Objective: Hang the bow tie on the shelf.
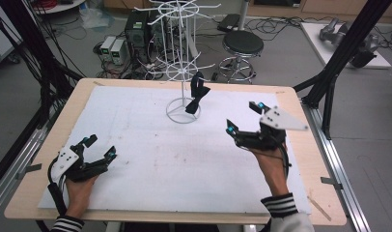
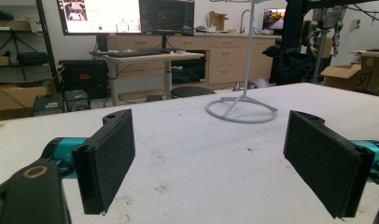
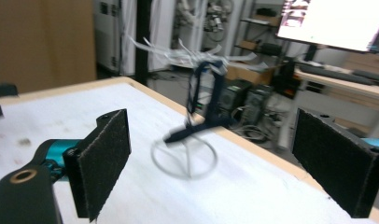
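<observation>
Left tongs [image 1: 98, 147] are sitting low at 8 o'clock on the desk [image 1: 49, 140], jaws spread wide, nothing between them; the left hand [image 1: 79, 191] is gripping them from below, striped sleeve [image 1: 67, 224] at the bottom edge; in the left gripper view the pads [image 2: 110, 158] are standing far apart over bare white sheet [image 1: 150, 159].

Right tongs [image 1: 244, 117] are hovering at 3 o'clock, raised off the sheet, jaws also gaping and empty; right hand [image 1: 271, 169] is holding them, grey plate [image 1: 280, 119] on top, slightly blurred.

White wire rack [image 1: 182, 58] is standing at 12 o'clock near the far edge, ring base [image 1: 183, 111] flat on the sheet; a black strap-like item [image 1: 196, 94] is hanging from a lower arm of the rack, its bottom end dangling over the ring base — exact kind unclear, blurred in the right gripper view; well apart from both tongs.

Behind the desk — a round stool [image 1: 242, 46] and computer boxes [image 1: 136, 29] on the floor.
</observation>
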Demonstrator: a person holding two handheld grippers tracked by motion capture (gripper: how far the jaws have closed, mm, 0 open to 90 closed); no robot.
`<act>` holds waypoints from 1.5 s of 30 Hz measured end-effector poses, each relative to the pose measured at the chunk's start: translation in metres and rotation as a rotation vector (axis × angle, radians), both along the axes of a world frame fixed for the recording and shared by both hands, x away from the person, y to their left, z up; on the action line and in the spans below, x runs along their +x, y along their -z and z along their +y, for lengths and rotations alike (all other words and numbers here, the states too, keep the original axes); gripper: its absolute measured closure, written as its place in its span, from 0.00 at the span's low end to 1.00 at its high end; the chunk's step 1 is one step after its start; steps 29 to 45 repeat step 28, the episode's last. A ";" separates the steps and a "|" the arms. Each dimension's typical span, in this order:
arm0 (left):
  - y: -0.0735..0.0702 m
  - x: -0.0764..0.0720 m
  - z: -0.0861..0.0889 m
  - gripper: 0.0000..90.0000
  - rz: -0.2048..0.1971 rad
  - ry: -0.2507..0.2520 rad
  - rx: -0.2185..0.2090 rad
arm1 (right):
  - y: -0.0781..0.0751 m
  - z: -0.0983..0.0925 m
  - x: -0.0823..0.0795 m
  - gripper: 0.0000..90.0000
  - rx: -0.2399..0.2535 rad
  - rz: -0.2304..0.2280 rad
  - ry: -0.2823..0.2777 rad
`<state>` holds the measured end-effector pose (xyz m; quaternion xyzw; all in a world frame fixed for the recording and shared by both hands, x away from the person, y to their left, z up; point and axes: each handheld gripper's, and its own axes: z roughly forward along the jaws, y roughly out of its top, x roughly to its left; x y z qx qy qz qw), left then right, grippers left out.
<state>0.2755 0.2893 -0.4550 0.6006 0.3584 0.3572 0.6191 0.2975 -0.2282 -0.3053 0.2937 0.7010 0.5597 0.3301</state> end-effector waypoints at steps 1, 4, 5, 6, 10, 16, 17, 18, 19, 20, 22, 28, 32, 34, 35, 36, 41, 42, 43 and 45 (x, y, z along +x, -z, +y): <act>0.000 0.000 0.000 0.19 0.000 0.001 0.000 | 0.006 -0.005 -0.005 0.12 -0.006 -0.014 0.009; 0.000 0.000 0.000 0.19 -0.001 0.002 0.000 | 0.024 -0.015 -0.020 0.12 -0.008 -0.022 0.066; 0.000 0.000 0.000 0.19 -0.002 0.002 0.000 | 0.031 -0.018 -0.023 0.12 0.000 -0.025 0.073; 0.000 0.000 0.000 0.19 -0.004 0.003 -0.001 | 0.038 -0.020 -0.027 0.12 0.014 -0.026 0.081; 0.000 0.000 0.000 0.18 -0.006 0.002 -0.001 | 0.068 -0.025 -0.035 0.12 0.067 -0.023 0.115; 0.000 -0.001 0.001 0.18 -0.008 0.002 -0.002 | 0.110 -0.032 -0.038 0.12 0.128 -0.054 0.197; 0.000 -0.001 0.000 0.18 -0.008 0.002 -0.002 | 0.115 -0.034 -0.038 0.12 0.142 -0.055 0.207; 0.000 -0.001 0.000 0.18 -0.008 0.002 -0.002 | 0.120 -0.036 -0.038 0.12 0.159 -0.058 0.217; 0.000 -0.001 0.000 0.18 -0.007 0.003 -0.003 | 0.125 -0.037 -0.038 0.12 0.181 -0.056 0.218; 0.000 -0.001 0.001 0.18 -0.008 0.002 -0.001 | 0.129 -0.039 -0.037 0.12 0.190 -0.050 0.219; 0.000 -0.001 0.001 0.18 -0.008 0.002 -0.001 | 0.138 -0.040 -0.034 0.12 0.190 -0.037 0.225; 0.000 -0.001 0.001 0.18 -0.009 0.003 -0.002 | 0.147 -0.040 -0.033 0.12 0.143 -0.018 0.224; 0.000 -0.001 0.001 0.18 -0.009 0.003 -0.002 | 0.147 -0.040 -0.033 0.12 0.143 -0.018 0.224; 0.000 -0.001 0.001 0.18 -0.009 0.003 -0.002 | 0.147 -0.040 -0.033 0.12 0.143 -0.018 0.224; 0.000 -0.001 0.001 0.18 -0.009 0.003 -0.002 | 0.147 -0.040 -0.033 0.12 0.143 -0.018 0.224; 0.000 -0.001 0.001 0.18 -0.009 0.003 -0.002 | 0.147 -0.040 -0.033 0.12 0.143 -0.018 0.224; 0.000 -0.001 0.001 0.18 -0.009 0.003 -0.002 | 0.147 -0.040 -0.033 0.12 0.143 -0.018 0.224; 0.000 -0.001 0.001 0.18 -0.009 0.003 -0.002 | 0.147 -0.040 -0.033 0.12 0.143 -0.018 0.224; 0.000 -0.001 0.001 0.18 -0.009 0.003 -0.002 | 0.147 -0.040 -0.033 0.12 0.143 -0.018 0.224; 0.000 -0.001 0.001 0.18 -0.009 0.003 -0.002 | 0.147 -0.040 -0.033 0.12 0.143 -0.018 0.224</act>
